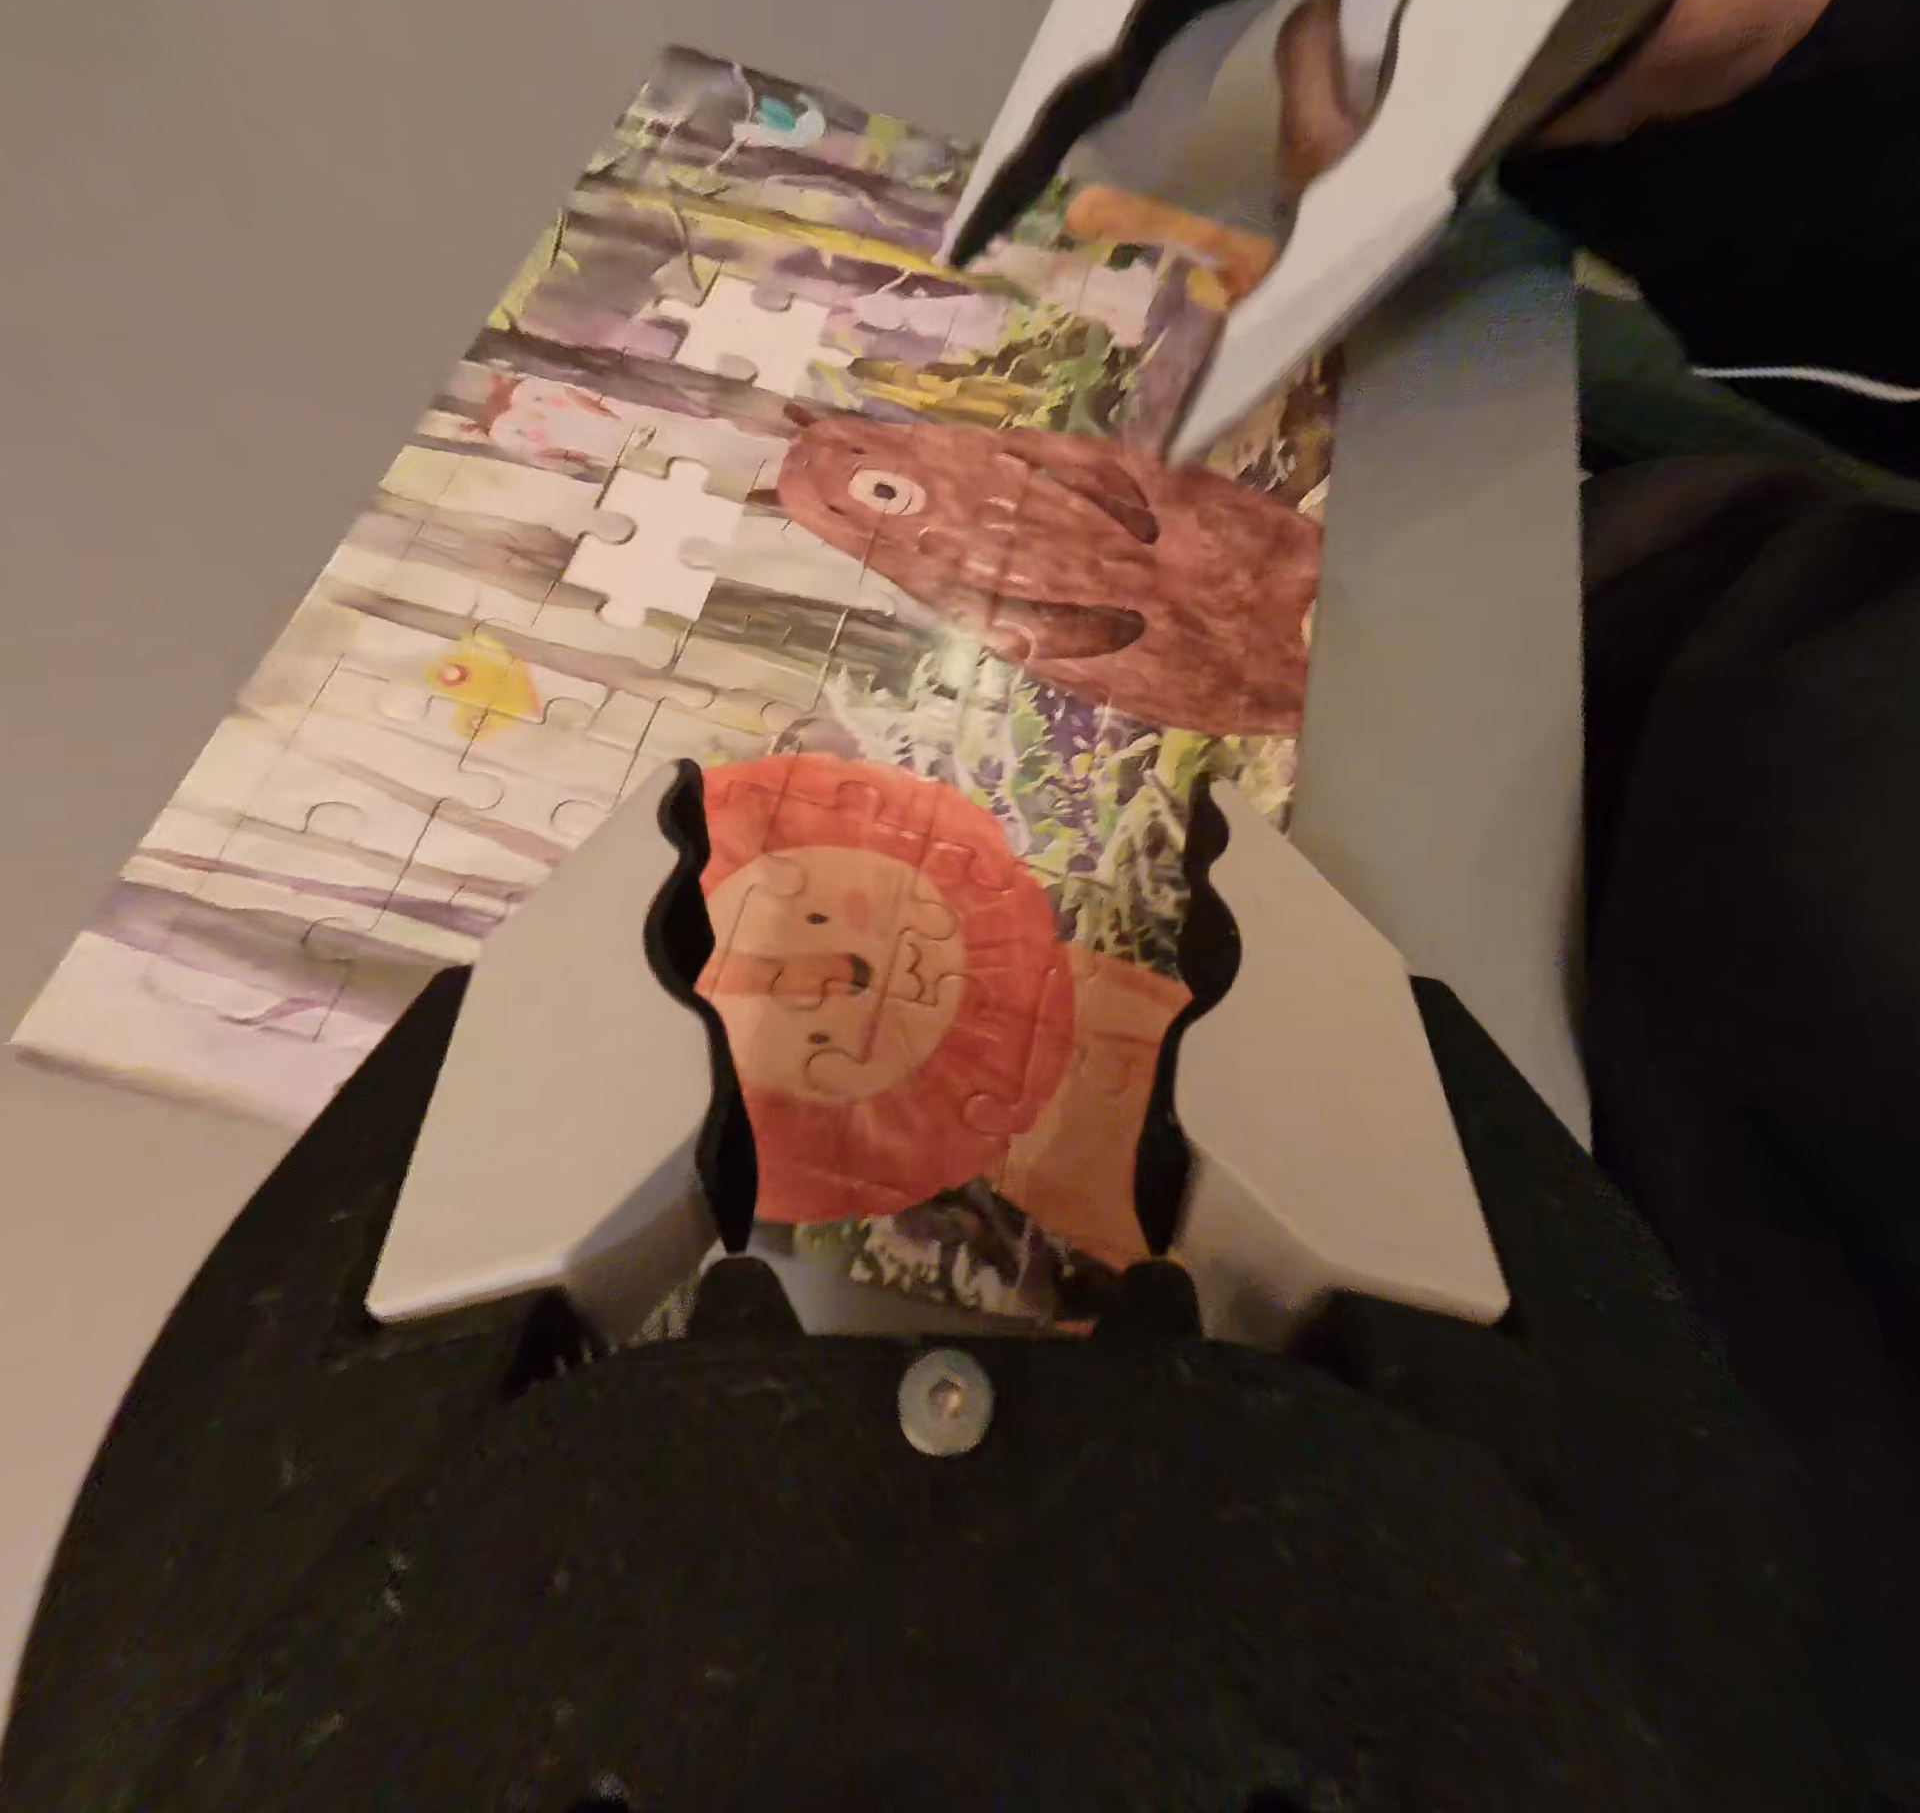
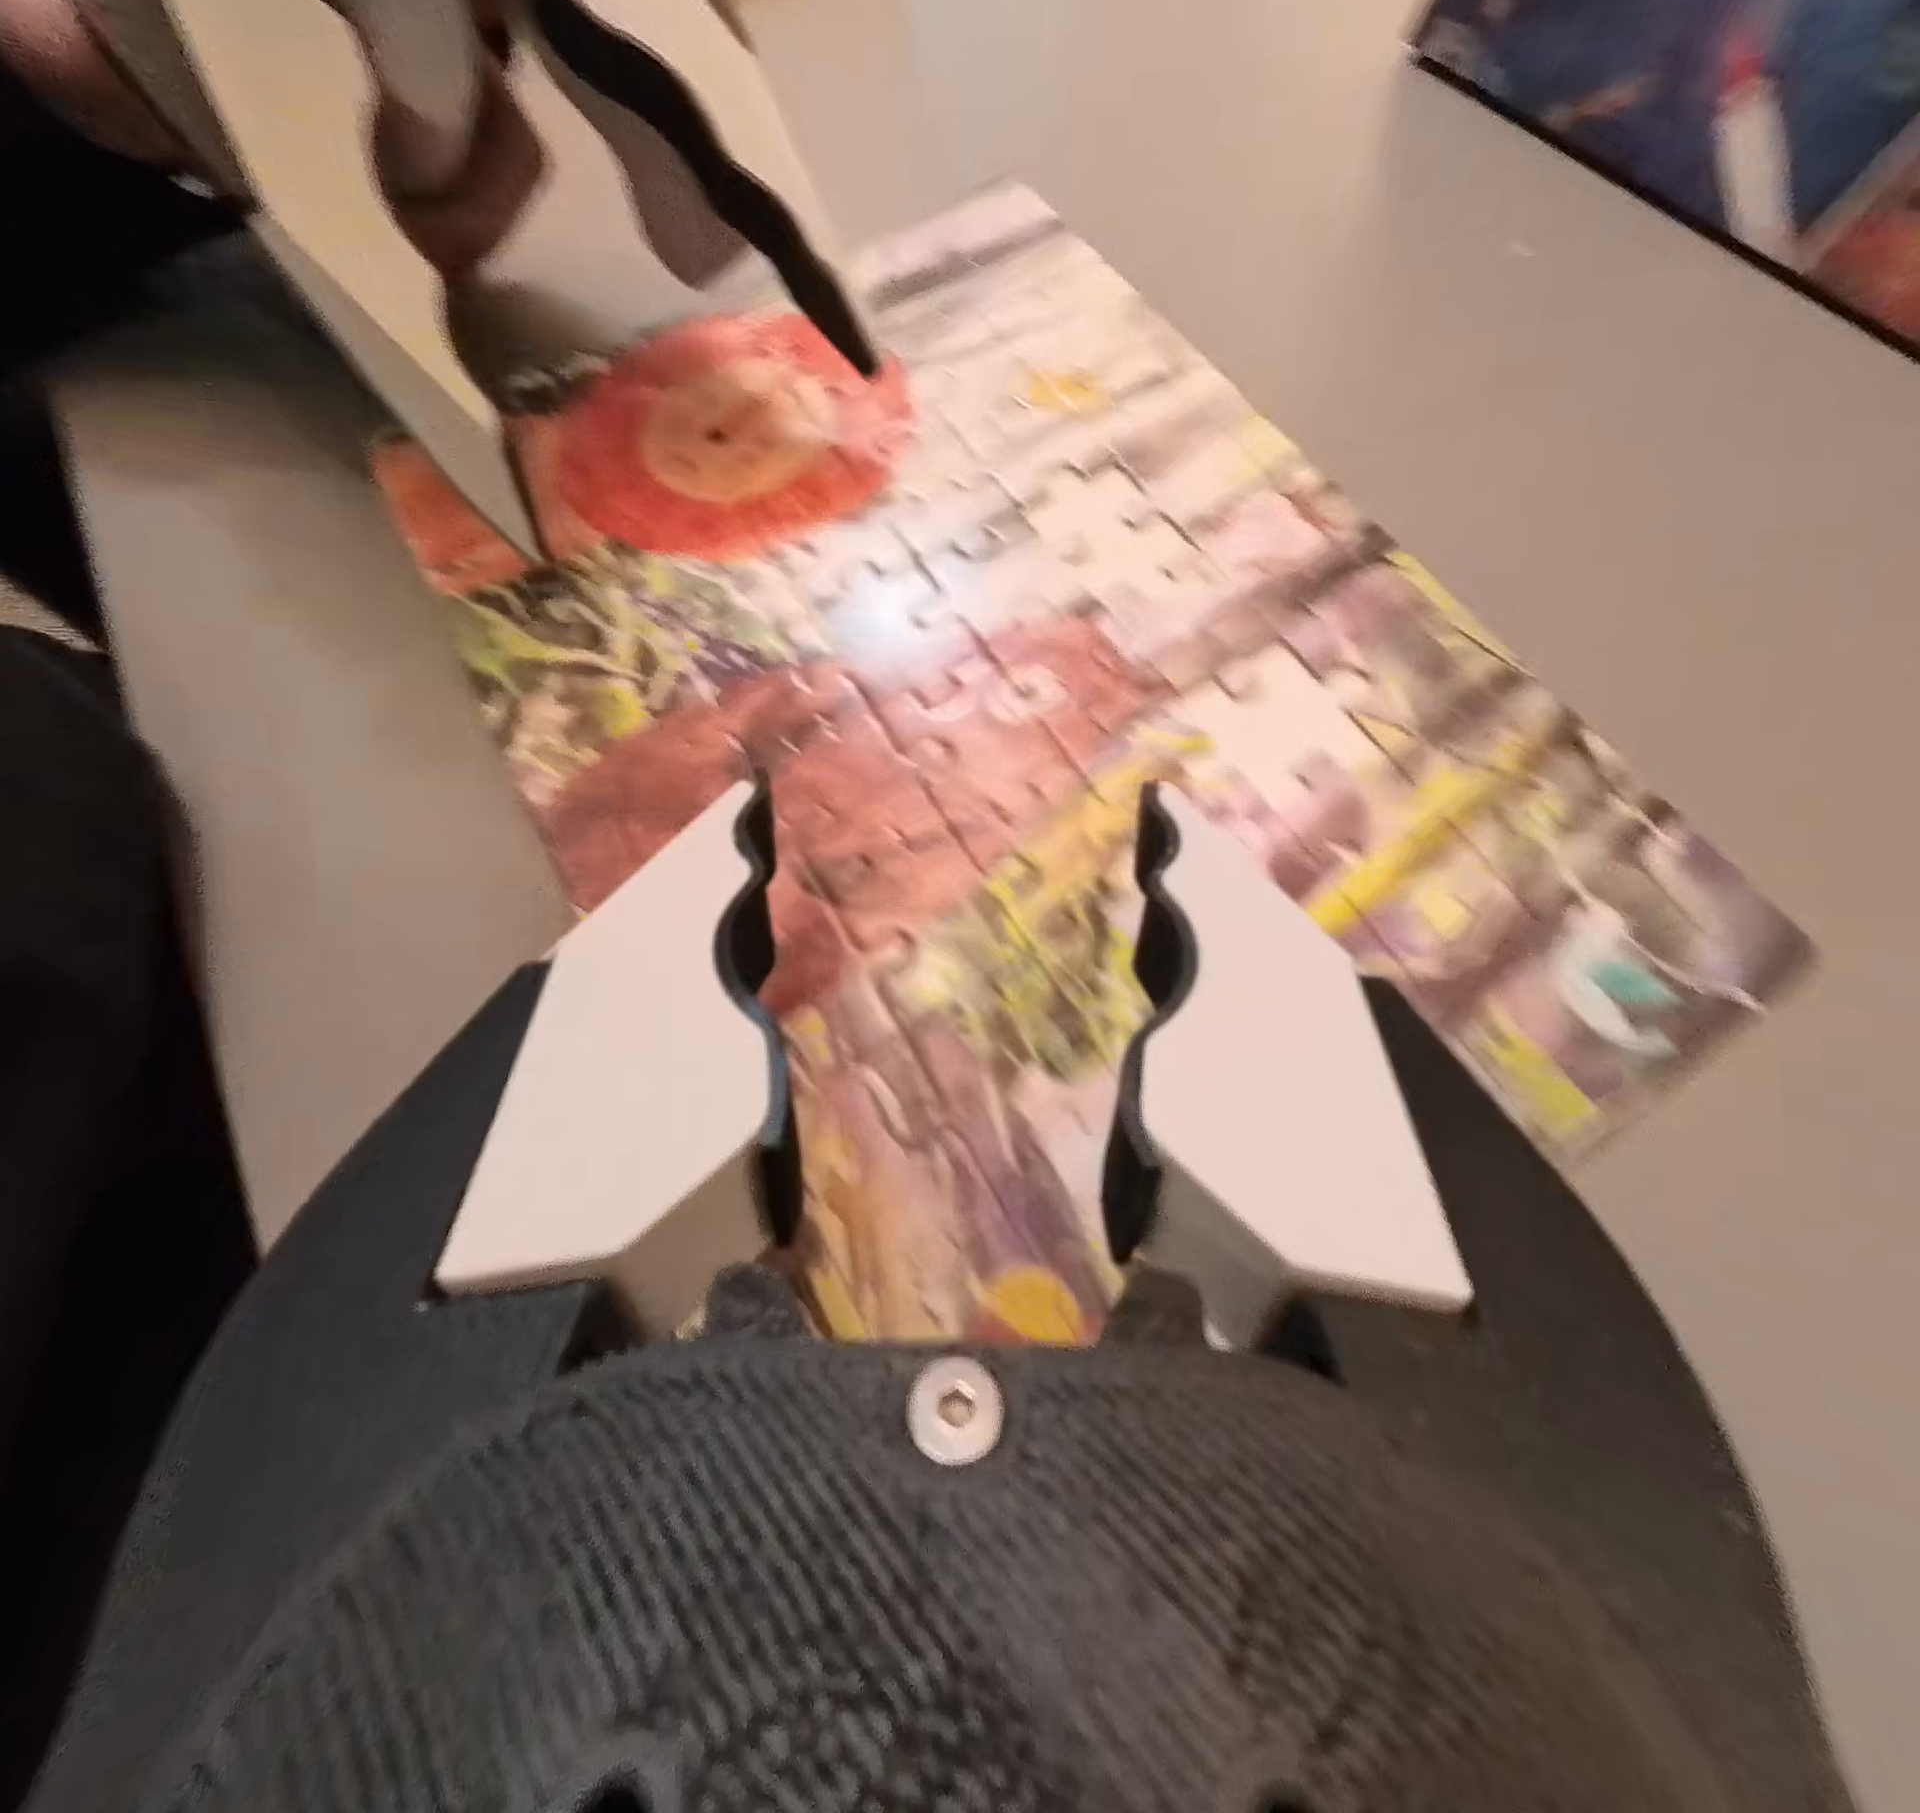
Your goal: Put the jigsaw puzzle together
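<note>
Jigsaw puzzle (image 1: 790, 558) flat on table (image 1: 208, 309), long axis running away leftward | both grippers' fingers spread, empty

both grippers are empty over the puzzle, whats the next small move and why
Probably lift the right gripper off the puzzle to look for a loose piece. Two gaps still show bare white, both grippers, left too, are open and empty, and no spare piece shows in either view.

table (image 2: 1299, 257): plain grey | far right: dark colourful box (image 2: 1704, 80), perhaps | light: warm
</note>
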